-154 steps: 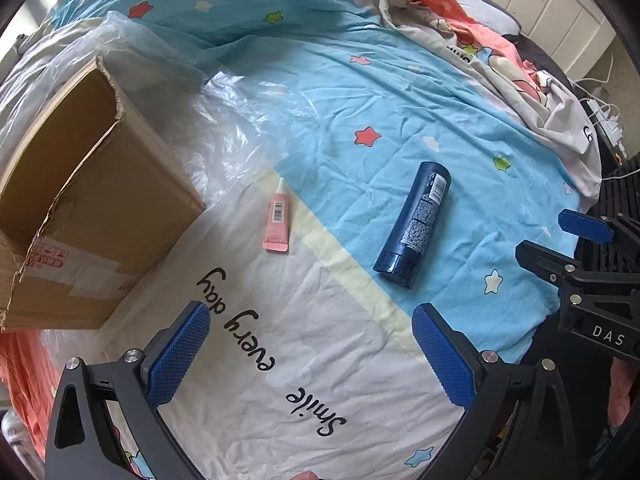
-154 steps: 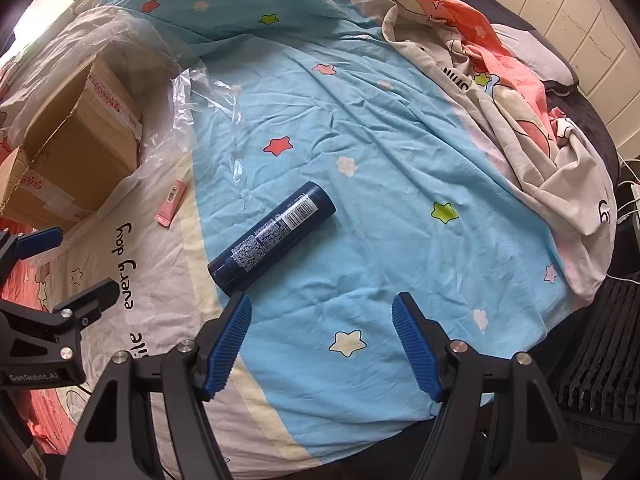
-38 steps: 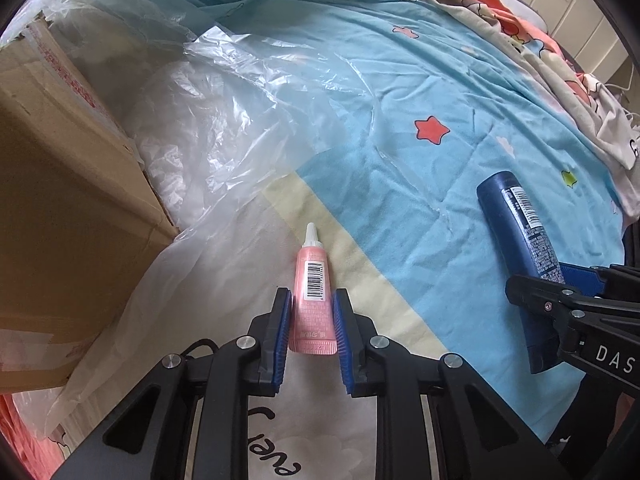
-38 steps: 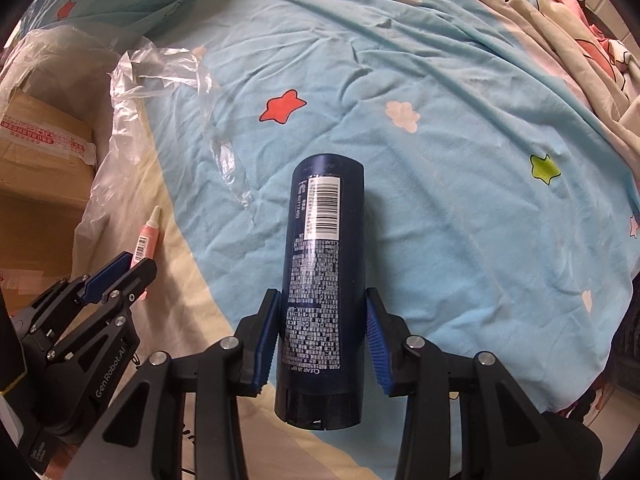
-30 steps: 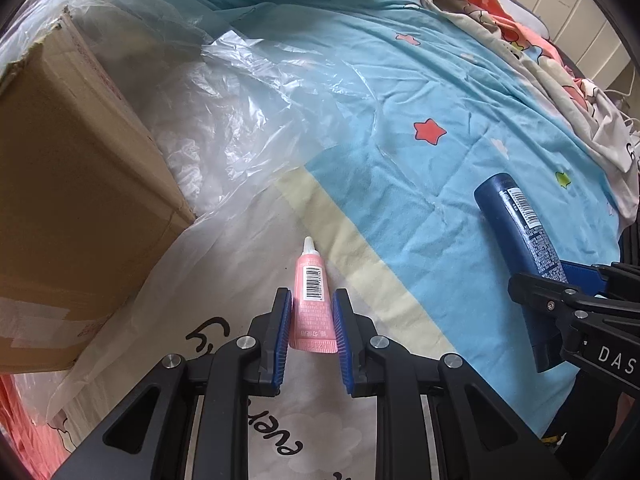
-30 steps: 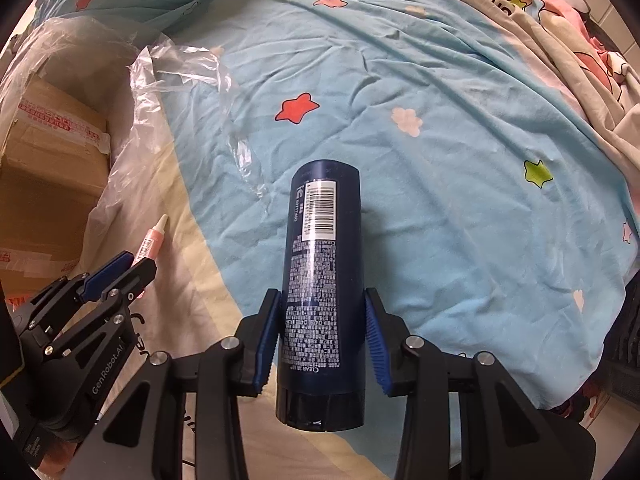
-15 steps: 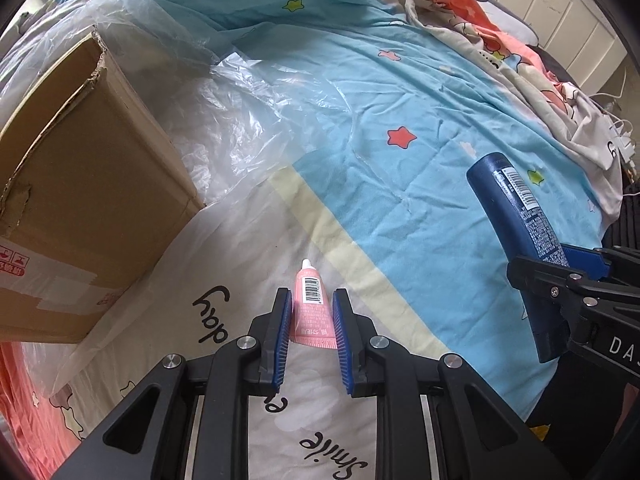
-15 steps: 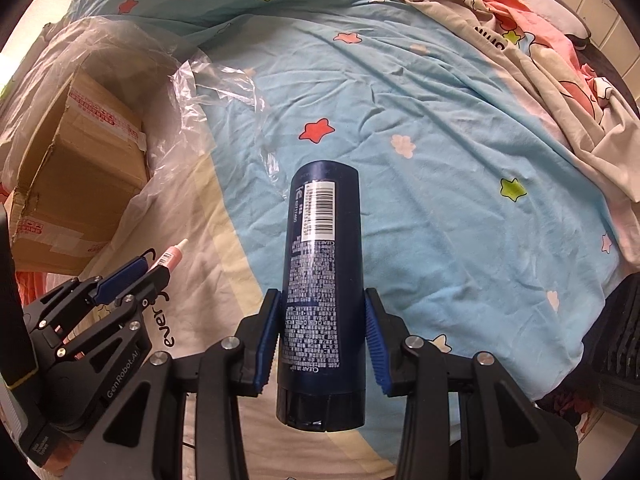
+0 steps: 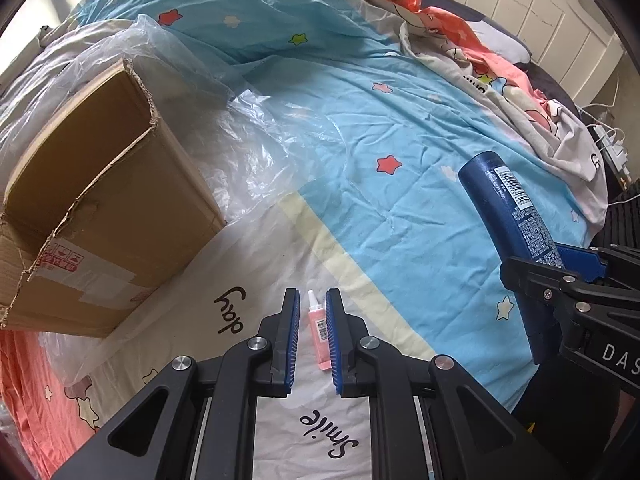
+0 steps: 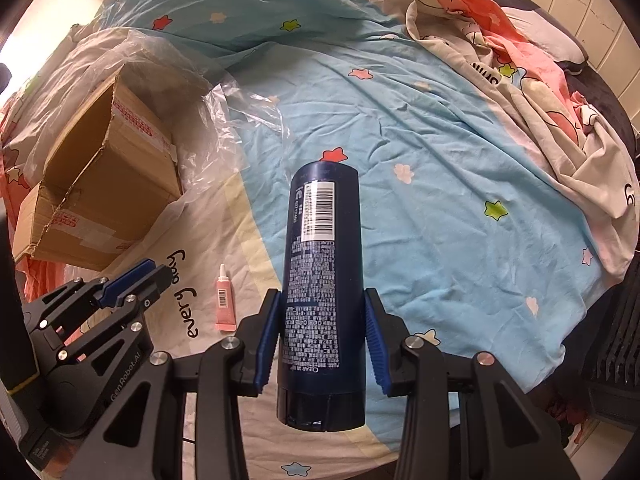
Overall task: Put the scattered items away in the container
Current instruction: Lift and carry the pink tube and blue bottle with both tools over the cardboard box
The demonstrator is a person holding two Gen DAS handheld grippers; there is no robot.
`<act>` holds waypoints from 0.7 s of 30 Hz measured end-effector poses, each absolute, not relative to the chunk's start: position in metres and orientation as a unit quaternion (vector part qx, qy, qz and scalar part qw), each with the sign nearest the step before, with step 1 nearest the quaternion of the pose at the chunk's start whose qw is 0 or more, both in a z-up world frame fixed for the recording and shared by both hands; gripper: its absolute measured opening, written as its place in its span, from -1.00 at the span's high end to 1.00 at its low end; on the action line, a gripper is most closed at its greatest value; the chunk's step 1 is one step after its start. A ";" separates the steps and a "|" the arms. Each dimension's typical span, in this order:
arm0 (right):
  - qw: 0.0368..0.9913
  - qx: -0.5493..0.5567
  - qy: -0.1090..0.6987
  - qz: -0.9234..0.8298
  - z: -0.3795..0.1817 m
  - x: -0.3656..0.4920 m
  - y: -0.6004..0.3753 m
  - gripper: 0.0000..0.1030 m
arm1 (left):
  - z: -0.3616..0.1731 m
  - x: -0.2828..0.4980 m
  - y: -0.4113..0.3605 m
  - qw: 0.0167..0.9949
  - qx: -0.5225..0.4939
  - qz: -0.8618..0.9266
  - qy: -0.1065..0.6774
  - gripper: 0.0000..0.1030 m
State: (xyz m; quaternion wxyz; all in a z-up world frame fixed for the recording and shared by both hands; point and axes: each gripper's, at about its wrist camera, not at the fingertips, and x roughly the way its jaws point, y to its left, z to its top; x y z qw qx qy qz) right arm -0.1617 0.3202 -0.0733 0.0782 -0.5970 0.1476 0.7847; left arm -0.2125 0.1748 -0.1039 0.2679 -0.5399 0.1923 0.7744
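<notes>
Bedsheet (image 10: 440, 200) bears pink tube (image 10: 223, 304) beneath narrowly parted left claw (image 9: 312, 298); right claw (image 10: 320, 298) pinches bottle (image 10: 325, 216).

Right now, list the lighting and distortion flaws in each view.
Left wrist view: strong fisheye curvature, dark corners, glare on the plastic sheet. Right wrist view: top-left corner blown out by daylight; blue bottle sharp, barcode crisp.

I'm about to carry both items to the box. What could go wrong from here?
1. The pink tube lies on the sheet, apart from the left gripper, which grips nothing; moving on would leave it behind.
2. The right gripper clamps the blue bottle near its cap end, so the long free end may pivot or slip.
3. Loose plastic film drapes around the cardboard box and could snag a finger.
</notes>
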 end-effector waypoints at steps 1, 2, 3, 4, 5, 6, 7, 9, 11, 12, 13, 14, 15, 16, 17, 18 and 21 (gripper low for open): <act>0.077 -0.597 0.148 0.785 -0.073 -0.161 0.320 0.28 | -0.105 -0.213 0.174 0.267 -0.542 0.774 0.192 0.73; 0.077 -0.598 0.147 0.784 -0.074 -0.162 0.320 0.28 | -0.106 -0.214 0.174 0.265 -0.543 0.773 0.192 0.69; 0.076 -0.599 0.146 0.784 -0.076 -0.163 0.320 0.28 | -0.111 -0.216 0.173 0.260 -0.546 0.774 0.188 0.58; 0.076 -0.601 0.146 0.782 -0.078 -0.163 0.320 0.28 | -0.117 -0.217 0.172 0.256 -0.553 0.772 0.183 0.47; 0.075 -0.604 0.144 0.780 -0.082 -0.164 0.320 0.28 | -0.124 -0.219 0.172 0.251 -0.559 0.770 0.177 0.19; 0.074 -0.607 0.143 0.778 -0.085 -0.165 0.320 0.28 | -0.131 -0.220 0.172 0.246 -0.565 0.769 0.172 -0.04; 0.073 -0.610 0.141 0.776 -0.089 -0.165 0.320 0.28 | -0.138 -0.221 0.173 0.242 -0.570 0.767 0.167 -0.11; 0.073 -0.614 0.141 0.773 -0.099 -0.169 0.322 0.28 | -0.153 -0.223 0.175 0.236 -0.574 0.768 0.159 -0.22; 0.074 -0.618 0.142 0.770 -0.105 -0.171 0.324 0.28 | -0.169 -0.224 0.178 0.228 -0.579 0.767 0.156 -0.28; 0.076 -0.619 0.143 0.768 -0.108 -0.172 0.325 0.28 | -0.178 -0.225 0.179 0.223 -0.583 0.766 0.155 -0.32; 0.076 -0.621 0.143 0.767 -0.111 -0.173 0.326 0.28 | -0.186 -0.225 0.180 0.218 -0.586 0.765 0.154 -0.32; 0.077 -0.622 0.143 0.766 -0.113 -0.173 0.327 0.28 | -0.192 -0.225 0.181 0.214 -0.588 0.765 0.152 -0.32; 0.077 -0.623 0.143 0.765 -0.115 -0.173 0.328 0.28 | -0.197 -0.225 0.181 0.210 -0.589 0.765 0.151 -0.32; 0.079 -0.624 0.143 0.764 -0.117 -0.173 0.330 0.28 | -0.201 -0.224 0.182 0.210 -0.589 0.766 0.149 -0.32; 0.080 -0.624 0.143 0.764 -0.118 -0.173 0.331 0.28 | -0.203 -0.222 0.183 0.210 -0.588 0.767 0.149 -0.32; 0.080 -0.625 0.143 0.764 -0.119 -0.174 0.332 0.28 | -0.205 -0.221 0.184 0.210 -0.586 0.768 0.149 -0.34; 0.081 -0.627 0.149 0.761 -0.121 -0.175 0.335 0.28 | -0.210 -0.221 0.184 0.202 -0.579 0.775 0.153 -0.36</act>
